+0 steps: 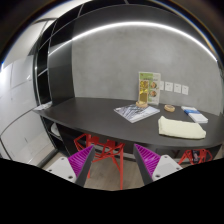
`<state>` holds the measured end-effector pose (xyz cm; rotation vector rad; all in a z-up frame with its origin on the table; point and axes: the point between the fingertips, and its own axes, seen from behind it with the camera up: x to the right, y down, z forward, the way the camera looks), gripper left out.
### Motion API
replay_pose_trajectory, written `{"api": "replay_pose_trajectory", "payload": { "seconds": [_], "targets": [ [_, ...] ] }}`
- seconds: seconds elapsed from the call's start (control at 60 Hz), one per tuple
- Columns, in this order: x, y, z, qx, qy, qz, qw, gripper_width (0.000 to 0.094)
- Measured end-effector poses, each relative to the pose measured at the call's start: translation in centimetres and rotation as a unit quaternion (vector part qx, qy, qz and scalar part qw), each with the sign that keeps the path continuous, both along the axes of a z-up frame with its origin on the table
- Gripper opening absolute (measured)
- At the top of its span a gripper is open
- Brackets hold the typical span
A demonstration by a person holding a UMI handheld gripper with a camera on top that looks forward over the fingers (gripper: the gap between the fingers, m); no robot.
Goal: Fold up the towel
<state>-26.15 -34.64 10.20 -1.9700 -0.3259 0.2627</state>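
A folded cream towel (181, 127) lies on the dark table (95, 113) towards its right end, well beyond my fingers and to their right. My gripper (112, 162) is open and empty, held back from the table's front edge and below its top. The purple pads (82, 158) stand wide apart, with the floor and the table's red legs (107, 152) showing between them.
A magazine (136, 111) lies on the table left of the towel. An upright leaflet stand (148, 89) stands behind it by the grey wall. A small round object (170, 108) and white papers (197, 116) sit at the right end. Dark shelving (55, 60) stands at the left.
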Motion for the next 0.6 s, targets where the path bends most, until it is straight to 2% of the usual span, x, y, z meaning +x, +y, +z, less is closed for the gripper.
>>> {"api": "replay_pose_trajectory", "payload": {
  "seconds": [0.083, 0.283, 0.517, 0.6],
  "targets": [
    [0.7, 0.8, 0.1, 0.003, -0.003, -0.005, 1.0, 0.0791],
    [5.6, 4.8, -0.9, -0.001, -0.032, -0.043, 0.999, 0.0789],
    [15.2, 15.0, -3.9, -0.002, -0.073, -0.106, 0.992, 0.0754],
    [17.8, 19.9, -5.0, 0.003, -0.091, -0.112, 0.989, 0.0744]
  ]
}}
